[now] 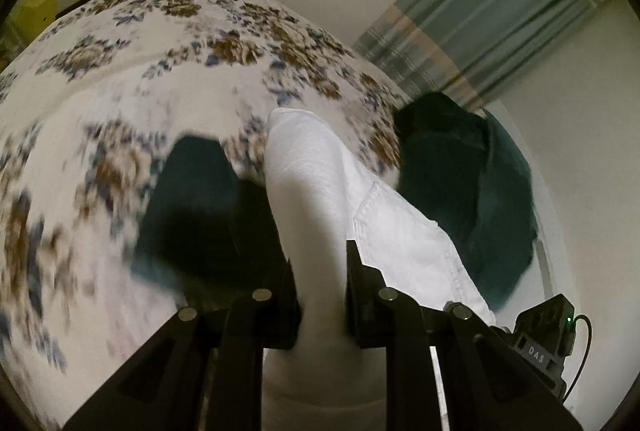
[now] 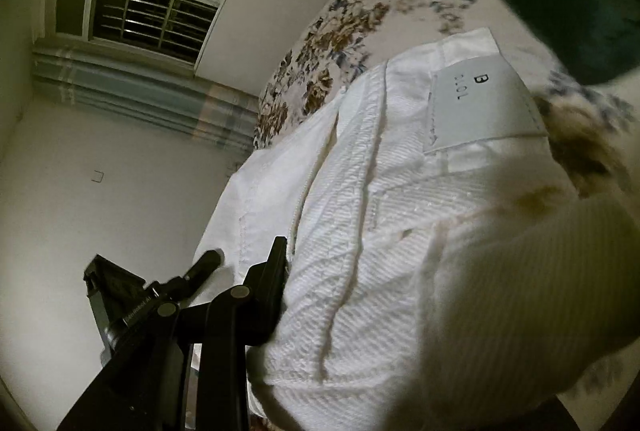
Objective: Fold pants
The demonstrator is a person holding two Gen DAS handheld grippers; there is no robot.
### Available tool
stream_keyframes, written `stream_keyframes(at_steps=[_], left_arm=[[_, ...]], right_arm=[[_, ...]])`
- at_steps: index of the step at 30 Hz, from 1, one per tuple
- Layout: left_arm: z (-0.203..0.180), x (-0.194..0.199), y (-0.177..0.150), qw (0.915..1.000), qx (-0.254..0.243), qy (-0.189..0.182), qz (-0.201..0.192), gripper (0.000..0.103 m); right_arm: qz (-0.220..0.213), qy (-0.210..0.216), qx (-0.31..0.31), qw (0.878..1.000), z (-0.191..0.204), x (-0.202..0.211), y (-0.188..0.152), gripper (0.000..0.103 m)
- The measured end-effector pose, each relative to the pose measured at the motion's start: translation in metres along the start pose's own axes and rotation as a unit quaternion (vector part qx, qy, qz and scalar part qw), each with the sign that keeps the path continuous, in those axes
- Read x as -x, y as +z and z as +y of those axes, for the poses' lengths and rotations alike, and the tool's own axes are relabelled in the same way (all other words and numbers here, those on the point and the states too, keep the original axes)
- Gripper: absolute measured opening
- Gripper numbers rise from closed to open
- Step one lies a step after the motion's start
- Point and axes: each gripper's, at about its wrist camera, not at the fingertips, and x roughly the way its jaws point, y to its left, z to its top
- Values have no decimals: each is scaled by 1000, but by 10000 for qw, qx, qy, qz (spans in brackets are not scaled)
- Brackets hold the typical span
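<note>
The white pants [image 1: 320, 183] hang over a floral bedspread [image 1: 120, 79]. My left gripper [image 1: 320, 271] is shut on a fold of the white pants, the cloth pinched between its two black fingers. In the right wrist view the white pants [image 2: 380, 211] fill the frame, waistband up, with a grey label [image 2: 480, 103] sewn on. My right gripper [image 2: 304, 271] has one black finger [image 2: 276, 263] showing against the cloth; the other finger is hidden under the pants, so it appears shut on them.
Dark green garments [image 1: 472, 191] lie on the bed right of the pants, and another dark one [image 1: 200, 207] lies left. Striped curtains [image 1: 480, 31] and a barred window [image 2: 152, 15] stand behind. A white wall [image 2: 100, 171] is at the bed's side.
</note>
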Motion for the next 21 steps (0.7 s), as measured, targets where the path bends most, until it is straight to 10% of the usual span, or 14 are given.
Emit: stream_keyframes(at_steps=[9,21], left_arm=[[125,-139,38,9959,-26,642,633,17],[151,-114,-7,9900,-48,1044,947,37]], right_arm=[[281,-311,-124,9990,-59,-192,37,33],[714,-1383,273,9874,-69,-177,2,53]])
